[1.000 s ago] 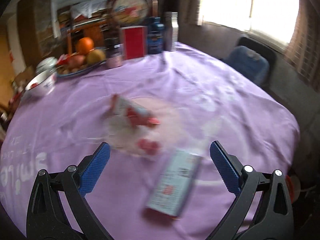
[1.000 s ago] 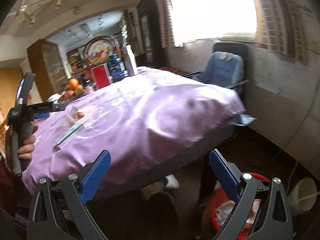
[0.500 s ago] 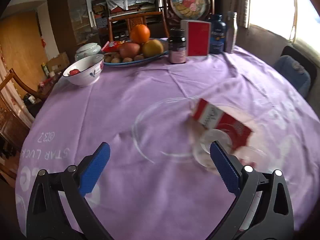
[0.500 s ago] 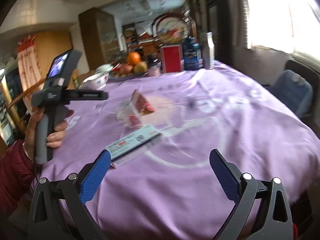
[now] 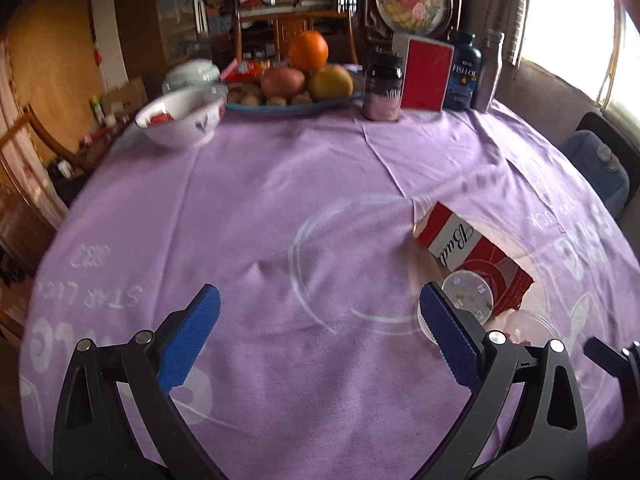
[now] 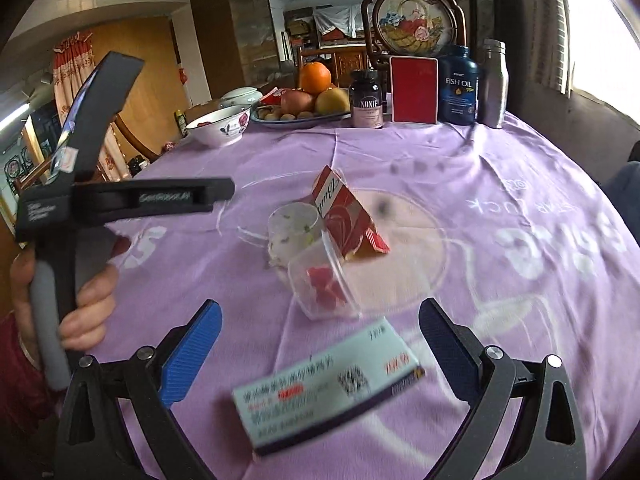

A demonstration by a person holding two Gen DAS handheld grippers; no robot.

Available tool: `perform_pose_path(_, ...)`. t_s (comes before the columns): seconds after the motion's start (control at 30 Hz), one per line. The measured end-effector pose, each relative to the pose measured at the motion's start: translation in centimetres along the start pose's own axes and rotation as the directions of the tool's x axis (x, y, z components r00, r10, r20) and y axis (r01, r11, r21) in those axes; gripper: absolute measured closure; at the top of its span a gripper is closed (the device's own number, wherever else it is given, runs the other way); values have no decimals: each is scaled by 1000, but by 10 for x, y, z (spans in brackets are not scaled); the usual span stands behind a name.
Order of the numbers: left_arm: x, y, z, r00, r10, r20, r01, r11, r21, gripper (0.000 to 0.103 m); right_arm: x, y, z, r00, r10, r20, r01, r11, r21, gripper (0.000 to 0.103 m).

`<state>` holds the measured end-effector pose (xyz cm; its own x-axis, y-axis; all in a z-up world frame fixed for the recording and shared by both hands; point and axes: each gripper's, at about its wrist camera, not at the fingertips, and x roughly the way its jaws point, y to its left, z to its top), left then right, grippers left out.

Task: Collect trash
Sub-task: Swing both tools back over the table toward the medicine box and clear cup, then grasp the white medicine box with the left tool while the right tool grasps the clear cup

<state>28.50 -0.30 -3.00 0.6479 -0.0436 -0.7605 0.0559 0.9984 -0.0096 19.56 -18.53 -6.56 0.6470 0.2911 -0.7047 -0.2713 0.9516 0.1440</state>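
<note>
My right wrist view shows the flat medicine box (image 6: pixel 326 386) lying near, between my right gripper's (image 6: pixel 320 352) blue fingers; the left view misses it entirely. Both views catch the trash cluster mid-table on the purple tablecloth (image 5: pixel 280 208): red-and-white carton (image 5: pixel 468 252), tipped white cup (image 5: pixel 468 296), clear plastic cup (image 6: pixel 322 280) with red scraps, all touching or just beside each other. Left gripper (image 5: pixel 320 334) hangs over bare cloth, its right finger just in front of the white cup; contact I can't tell. Far edge: fruit plate (image 6: pixel 300 118), bowl (image 5: pixel 180 118), supplement bottles (image 6: pixel 458 84), red card box (image 6: pixel 413 90). Nothing blocks the trash. Both grippers spread wide, holding nothing. My left hand (image 6: pixel 80 300) shows in the right view.
</note>
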Motion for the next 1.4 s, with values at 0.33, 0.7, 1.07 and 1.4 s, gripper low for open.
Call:
perform_pose_path(0.33,8,-1,0,998,-42,-47,41,999,-13,7,43,-13,19,988,74,-137,-63,994,84,54)
perform_pose_path(0.7,-1,-25,-7,997,-80,-11,81,993,85,7,-27,-23,-12,994,-57,89,49,994,94,65)
perform_pose_path(1.07,-34,-96,-46,948,-316,-40,307,876,372,7,-92,-73,-48,975,-151,166,111,967,229,65)
perform_pose_path(1.4,-34,-148,-86,954,-285,-91,284,766,577,19,-128,-90,-73,960,-190,208,127,950,285,65)
